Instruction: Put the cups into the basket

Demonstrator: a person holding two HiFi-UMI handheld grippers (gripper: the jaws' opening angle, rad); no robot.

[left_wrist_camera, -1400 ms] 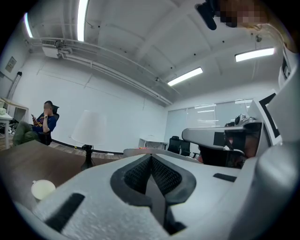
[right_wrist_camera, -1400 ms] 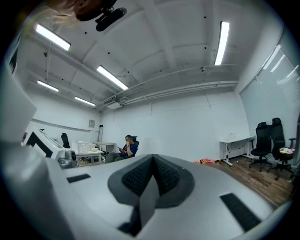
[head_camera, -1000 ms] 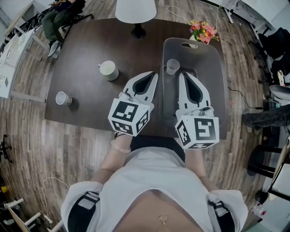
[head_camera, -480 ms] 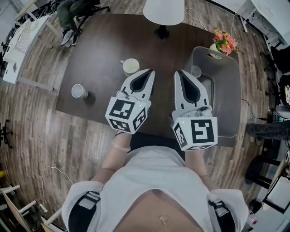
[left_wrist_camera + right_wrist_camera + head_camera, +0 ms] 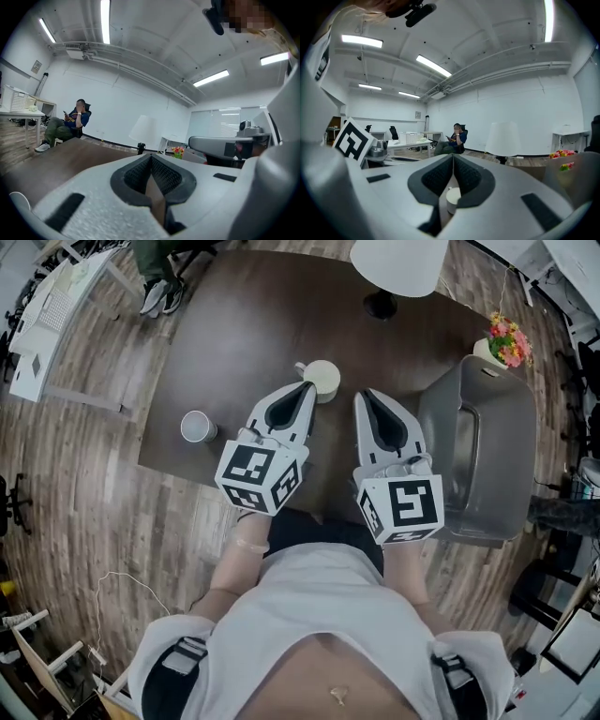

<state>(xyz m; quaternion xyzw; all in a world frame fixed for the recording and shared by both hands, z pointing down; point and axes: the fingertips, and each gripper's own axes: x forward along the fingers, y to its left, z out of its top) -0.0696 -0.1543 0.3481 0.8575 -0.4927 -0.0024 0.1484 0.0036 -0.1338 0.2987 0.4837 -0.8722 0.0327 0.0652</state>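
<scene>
- Left gripper (image 5: pixel 307 388) and right gripper (image 5: pixel 365 396) sit side by side over the dark table (image 5: pixel 244 324). Both are closed on nothing, probably lining up on a cup.
- A stout white mug (image 5: pixel 322 379) with a handle stands upright just past the left tips.
- A paper cup (image 5: pixel 196 426) stands upright near the table's left edge.
- The grey basket (image 5: pixel 441 427) is on the right, apart from both cups.

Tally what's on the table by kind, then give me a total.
Cups: 2, a mug and a paper cup
Basket: 1
Lamp: 1
Flowers: 1
Total: 5
</scene>
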